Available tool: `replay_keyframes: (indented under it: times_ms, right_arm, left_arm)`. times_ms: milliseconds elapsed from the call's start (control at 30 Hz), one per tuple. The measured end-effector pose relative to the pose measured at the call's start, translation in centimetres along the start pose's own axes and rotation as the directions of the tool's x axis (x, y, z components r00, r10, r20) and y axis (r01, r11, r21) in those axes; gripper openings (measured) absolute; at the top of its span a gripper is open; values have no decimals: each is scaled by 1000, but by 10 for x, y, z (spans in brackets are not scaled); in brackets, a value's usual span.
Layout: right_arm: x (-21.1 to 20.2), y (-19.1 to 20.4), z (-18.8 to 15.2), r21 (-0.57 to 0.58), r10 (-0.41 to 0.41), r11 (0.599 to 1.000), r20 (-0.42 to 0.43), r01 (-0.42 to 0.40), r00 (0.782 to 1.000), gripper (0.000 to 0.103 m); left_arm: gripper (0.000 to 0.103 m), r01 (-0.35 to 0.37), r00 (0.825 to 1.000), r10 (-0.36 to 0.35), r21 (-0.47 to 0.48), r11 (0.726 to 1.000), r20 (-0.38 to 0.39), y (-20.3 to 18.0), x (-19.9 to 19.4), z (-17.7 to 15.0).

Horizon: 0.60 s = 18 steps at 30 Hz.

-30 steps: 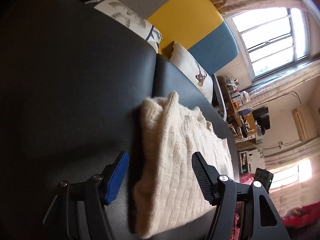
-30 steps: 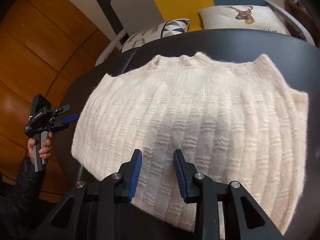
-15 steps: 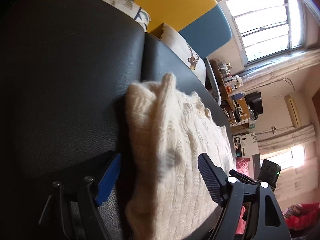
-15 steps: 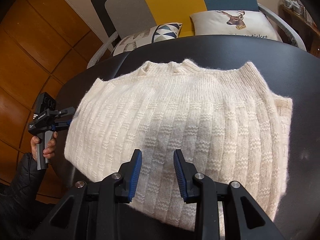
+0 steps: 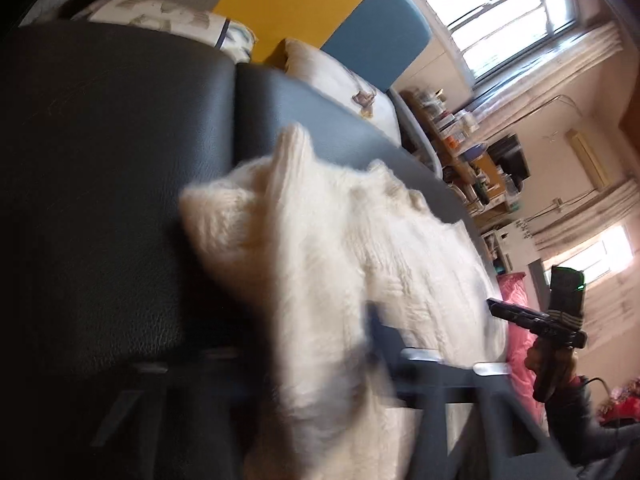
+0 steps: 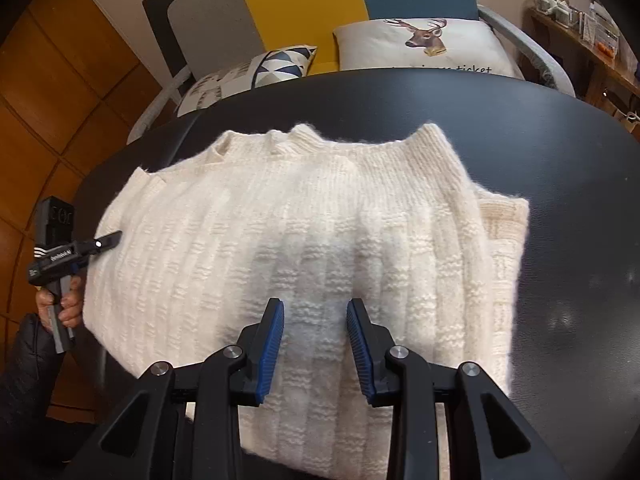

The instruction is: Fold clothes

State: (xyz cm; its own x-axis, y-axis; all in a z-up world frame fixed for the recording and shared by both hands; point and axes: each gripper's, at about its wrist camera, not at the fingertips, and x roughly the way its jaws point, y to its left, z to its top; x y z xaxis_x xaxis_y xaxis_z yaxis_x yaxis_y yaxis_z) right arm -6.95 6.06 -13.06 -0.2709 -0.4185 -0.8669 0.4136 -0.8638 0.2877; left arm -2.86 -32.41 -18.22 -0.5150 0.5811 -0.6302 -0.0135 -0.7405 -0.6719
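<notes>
A cream, chunky-knit woollen sweater [image 6: 304, 248] is seen folded into a broad rectangle on a black, leather-like padded worktop [image 6: 568, 184]. Its ribbed collar is turned toward the far edge, and a second folded layer shows along its right side. The near part of the sweater reaches the worktop's near edge.

The left tool [image 5: 320, 364] is set at the sweater's left edge. Its jaws have just been closing, and a bunched fold of the knit is seen between the blurred fingers [image 5: 390, 344]; the cloth there is gathered and lifted into a ridge, so the tool is taken as clamped on it. In the right wrist view the same tool [image 6: 110, 240] is seen at the sweater's left side, held by a hand [image 6: 60, 300] in a dark padded sleeve.

The right tool [image 6: 316, 344] is held over the sweater's near middle with its blue-padded fingers [image 6: 274, 344] apart; whether the knit is touched cannot be told.

Beyond the far edge, a white deer-print cushion [image 6: 424, 46] and a triangle-patterned cushion [image 6: 256, 72] are seen against a grey, yellow and blue sofa back [image 6: 296, 4].
</notes>
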Motion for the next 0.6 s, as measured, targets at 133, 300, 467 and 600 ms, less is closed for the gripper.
replay_keyframes:
  times_ms: [133, 300, 467, 600]
  right_arm:
    - [-4, -6, -2, -24, -67, 997, 17, 67, 998, 27]
    - [-2, -18, 2, -76, -174, 982, 14, 174, 985, 25]
    - [7, -35, 5, -50, -125, 991, 12, 125, 992, 28]
    - [5, -49, 5, 9, -55, 998, 12, 54, 998, 27]
  left_arm:
    - [21, -29, 999, 28, 11, 1000, 38, -9, -5, -3]
    - [20, -113, 992, 109, 58, 992, 68, -28, -13, -8]
    - [22, -190, 980, 184, 89, 978, 75, -40, -19, -13]
    - [24, -201, 976, 196, 51, 978, 94, -46, -31, -15]
